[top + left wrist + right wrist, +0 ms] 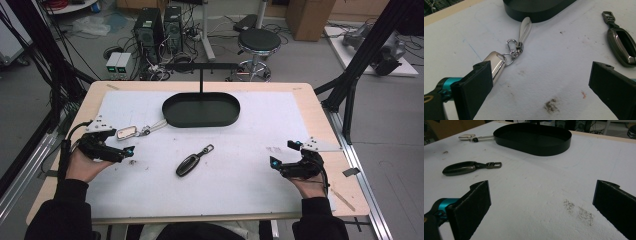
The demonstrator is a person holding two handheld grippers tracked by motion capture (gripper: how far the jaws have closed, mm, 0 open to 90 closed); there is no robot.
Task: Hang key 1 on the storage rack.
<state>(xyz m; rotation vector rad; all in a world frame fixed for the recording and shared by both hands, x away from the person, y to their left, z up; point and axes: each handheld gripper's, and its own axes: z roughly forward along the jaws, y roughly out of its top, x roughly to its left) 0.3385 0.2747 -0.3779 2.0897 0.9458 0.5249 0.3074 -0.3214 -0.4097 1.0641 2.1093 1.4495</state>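
Silver key fob (496, 63) lies just beside the left gripper (125, 143), jaws spread; right gripper (283, 153) likewise agape over bare mat.

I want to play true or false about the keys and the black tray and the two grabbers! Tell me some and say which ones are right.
1. The silver key fob lies inside the black tray. False: it lies on the white mat, with only its white strap reaching the tray's outside wall.
2. The dark key fob lies on the mat between the two grippers. True.
3. The left gripper is shut on the silver key fob. False: its jaws stand wide apart and hold nothing.
4. The right gripper is open and holds nothing. True.
5. The tray has a key in it. False: what shows of its inside is bare.
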